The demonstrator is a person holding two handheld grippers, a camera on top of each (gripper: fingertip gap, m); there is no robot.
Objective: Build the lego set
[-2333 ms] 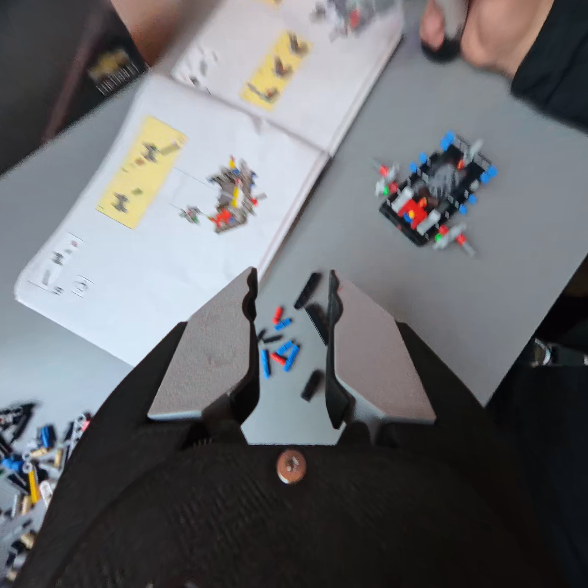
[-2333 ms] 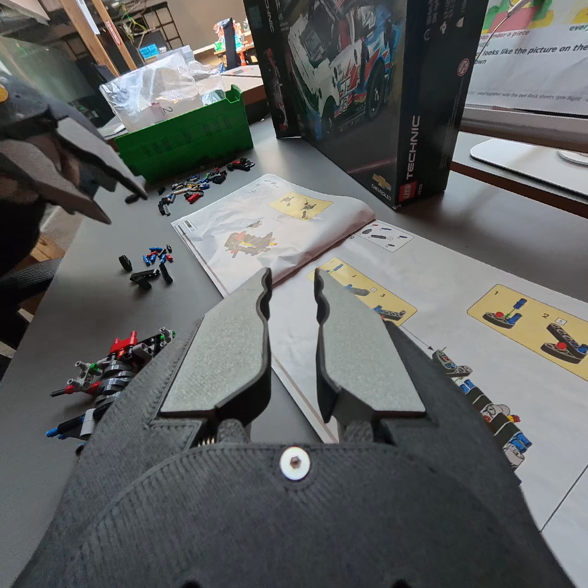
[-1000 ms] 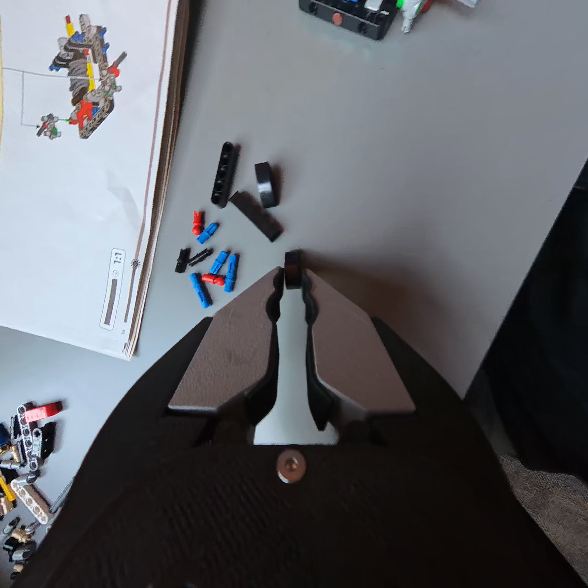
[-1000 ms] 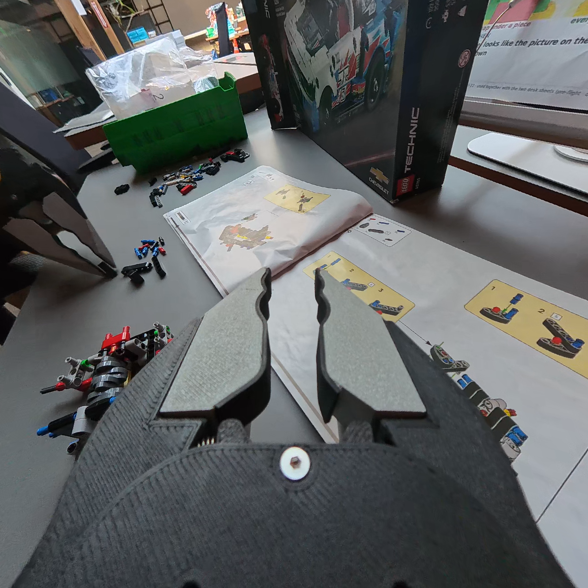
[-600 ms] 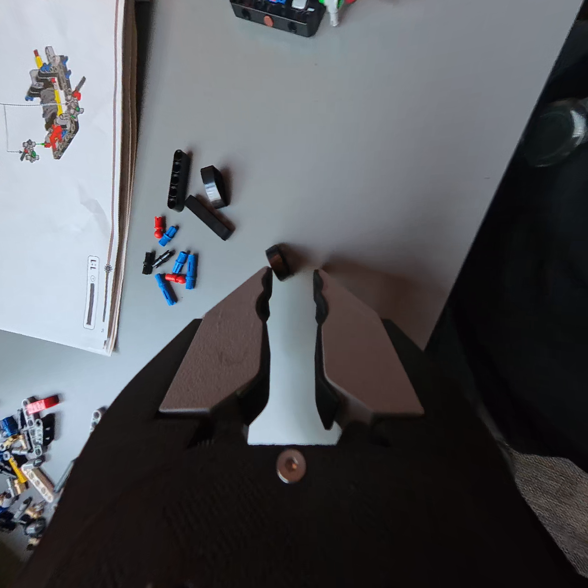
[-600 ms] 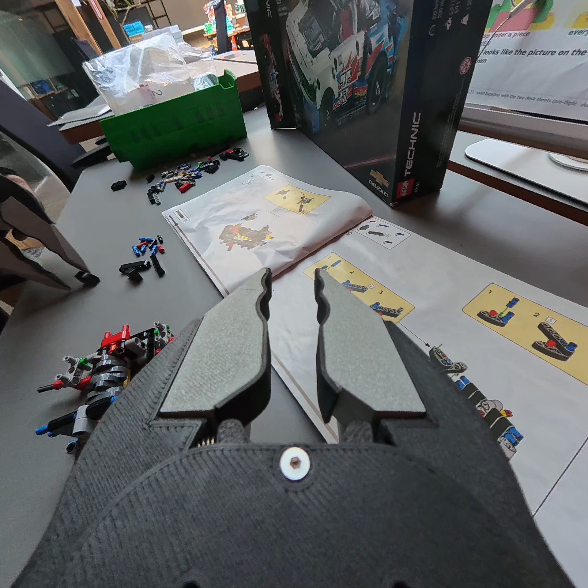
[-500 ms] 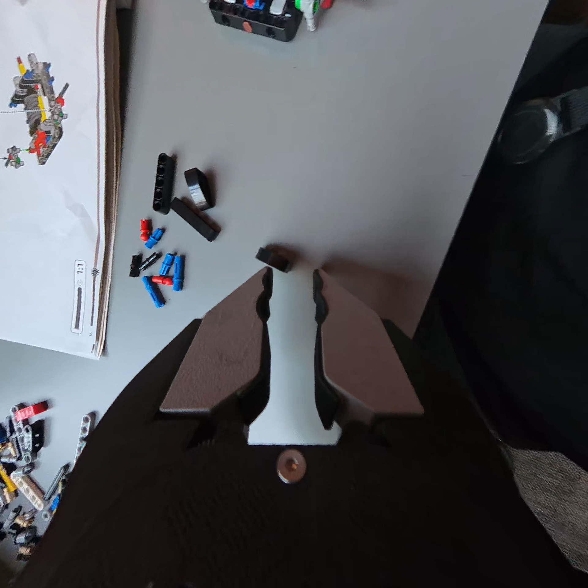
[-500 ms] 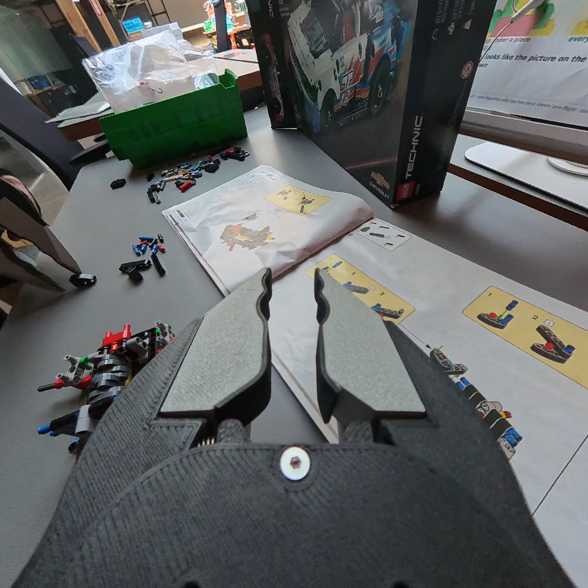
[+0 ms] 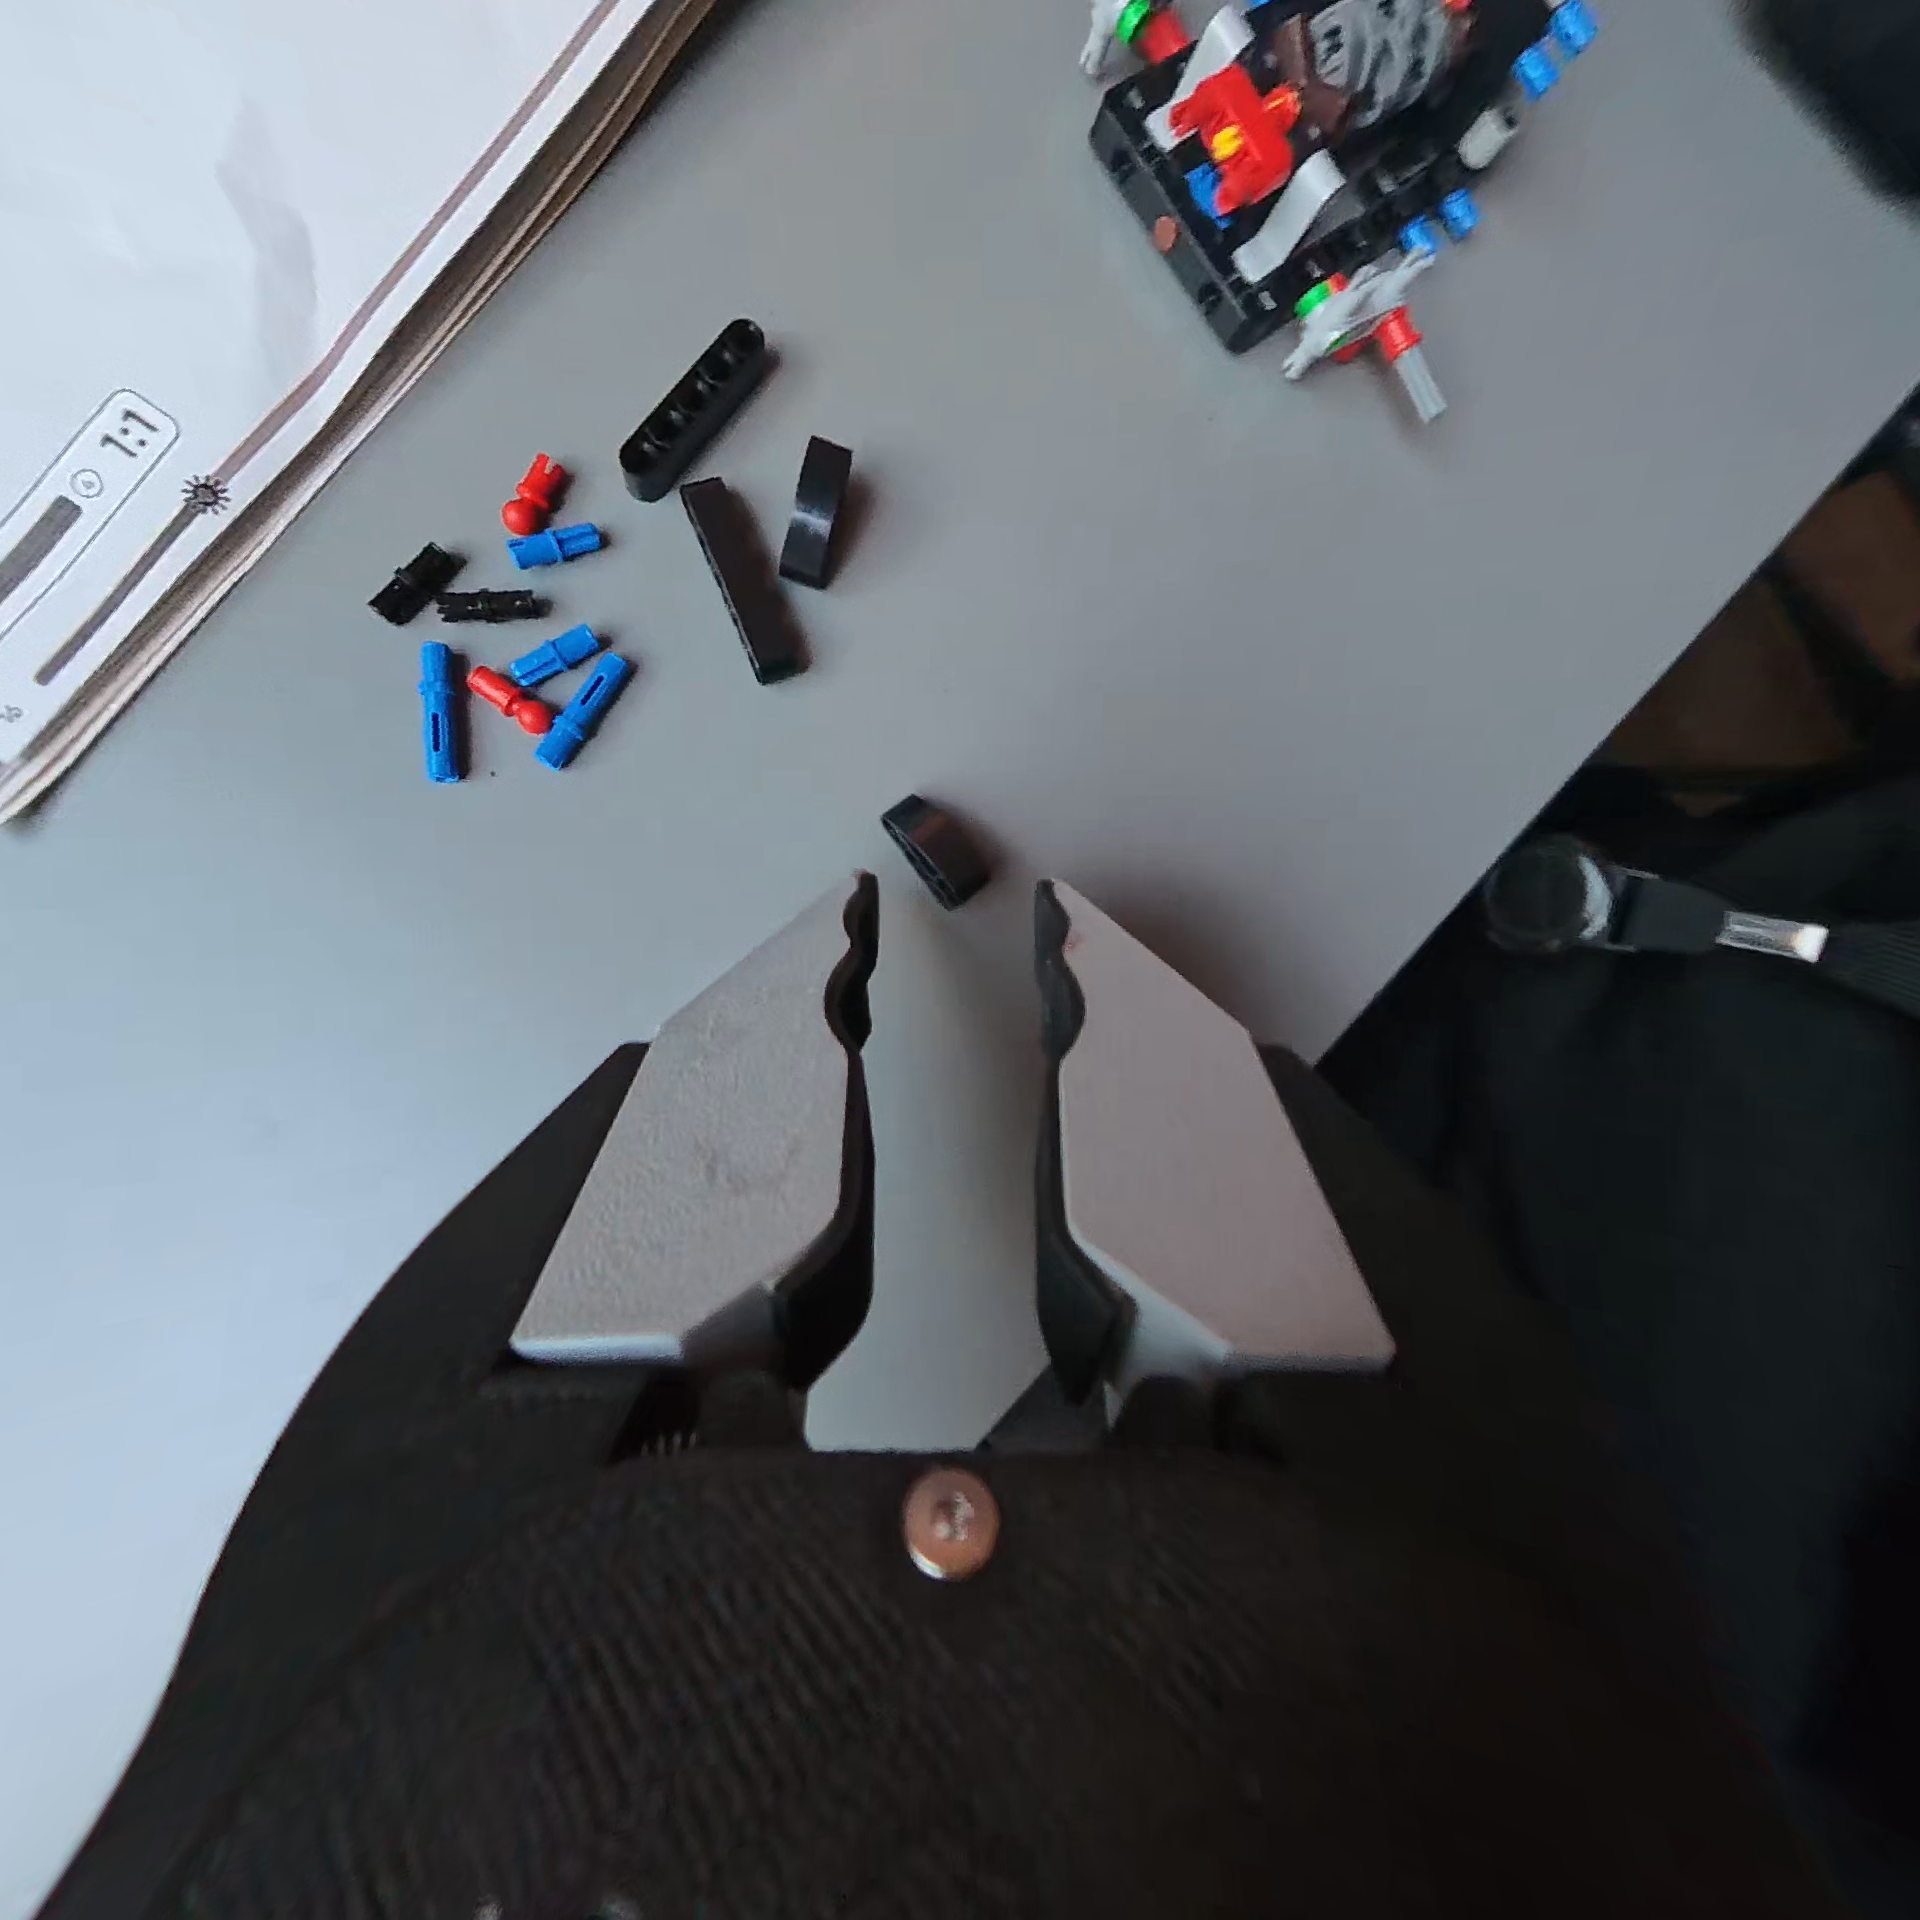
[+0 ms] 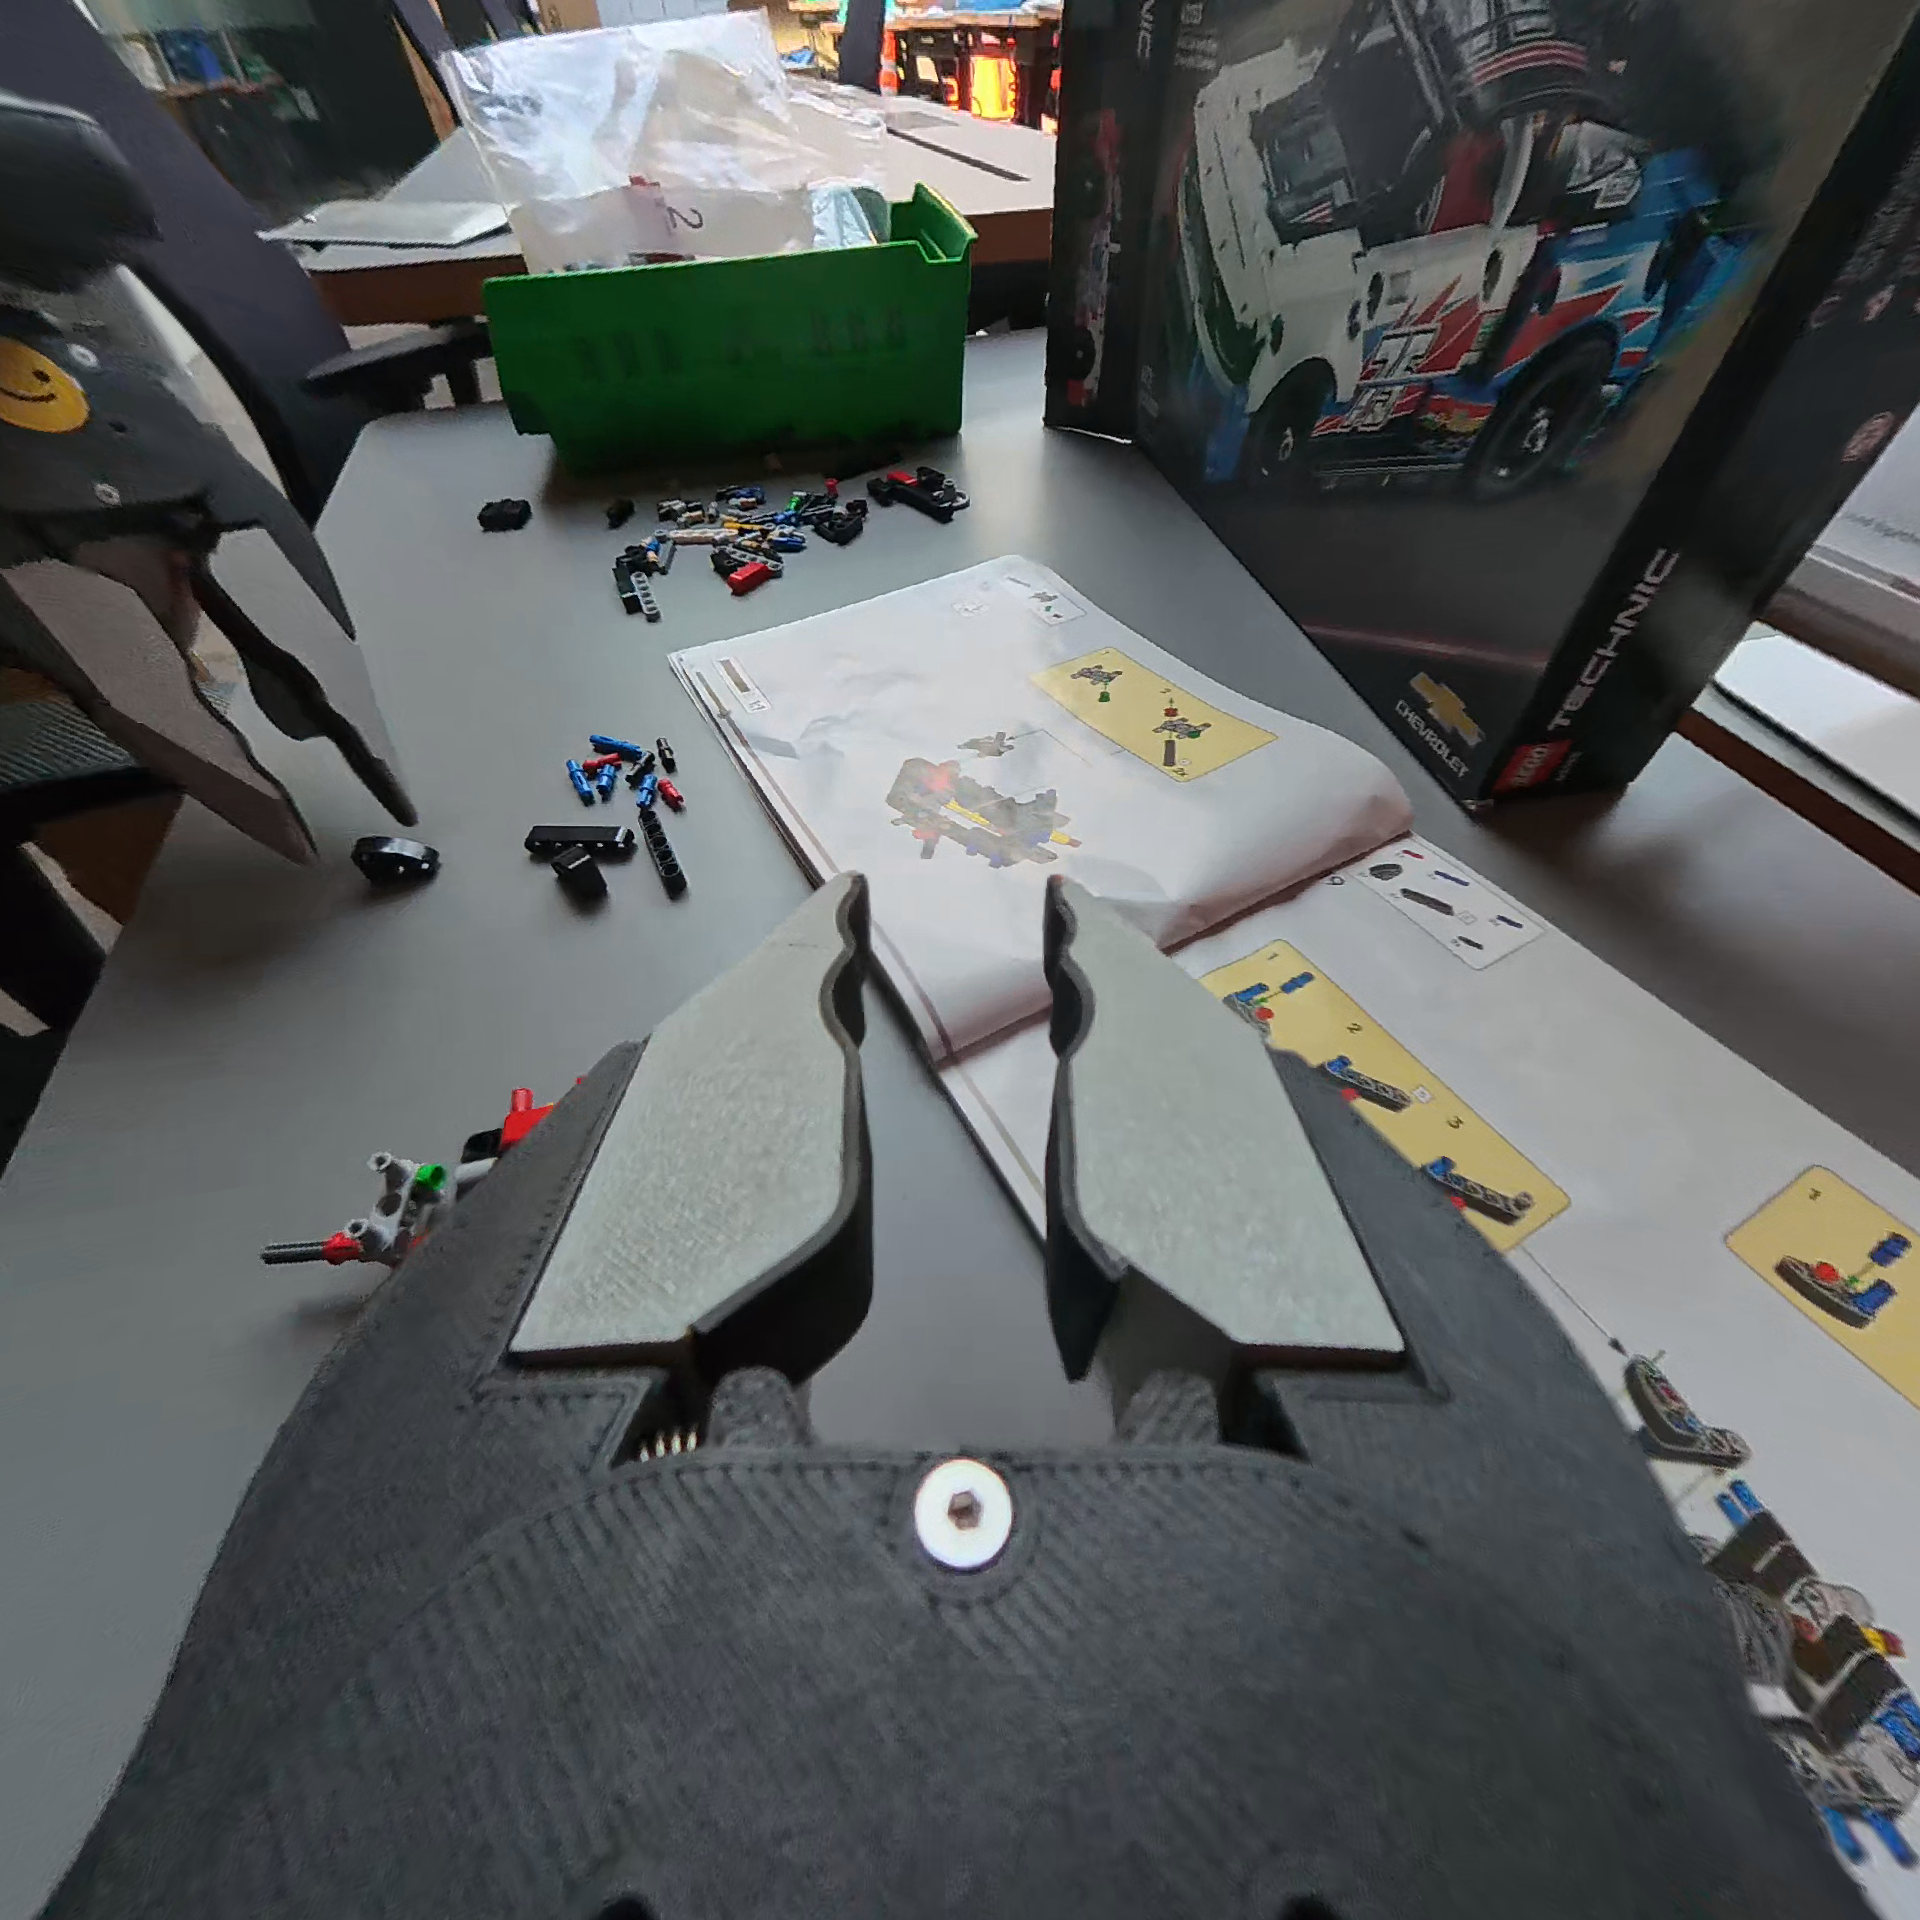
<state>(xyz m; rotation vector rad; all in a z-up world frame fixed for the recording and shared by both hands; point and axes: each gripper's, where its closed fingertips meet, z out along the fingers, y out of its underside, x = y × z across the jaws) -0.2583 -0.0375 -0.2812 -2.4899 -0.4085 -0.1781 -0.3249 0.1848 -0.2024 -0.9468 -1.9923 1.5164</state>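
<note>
My left gripper [image 9: 953, 896] is open and empty, low over the grey table. A small black curved piece [image 9: 935, 850] lies on the table just ahead of its tips, touching neither finger. Beyond it lie three black beams [image 9: 743, 579] and a cluster of blue, red and black pins [image 9: 509, 644]. The partly built black, red and grey model [image 9: 1299, 156] sits at the far right. My right gripper [image 10: 954, 899] is open and empty above the open instruction booklet [image 10: 1039, 727]. The right wrist view shows the left gripper [image 10: 353, 831] beside the black piece [image 10: 395, 857], and the model [image 10: 416, 1195] partly hidden behind my right gripper.
A green bin [image 10: 727, 353] with a plastic bag stands at the back, with a pile of loose parts [image 10: 748, 530] before it. The set's tall box [image 10: 1455, 312] stands at the back right. The table edge [image 9: 1455, 935] runs close on the left gripper's right. Some 25 cm of space lies between my two pairs of fingers.
The left gripper, closed on the small black piece a second ago, has opened; the piece now lies on the table ahead of its tips. The left gripper has turned. The right gripper shifted slightly.
</note>
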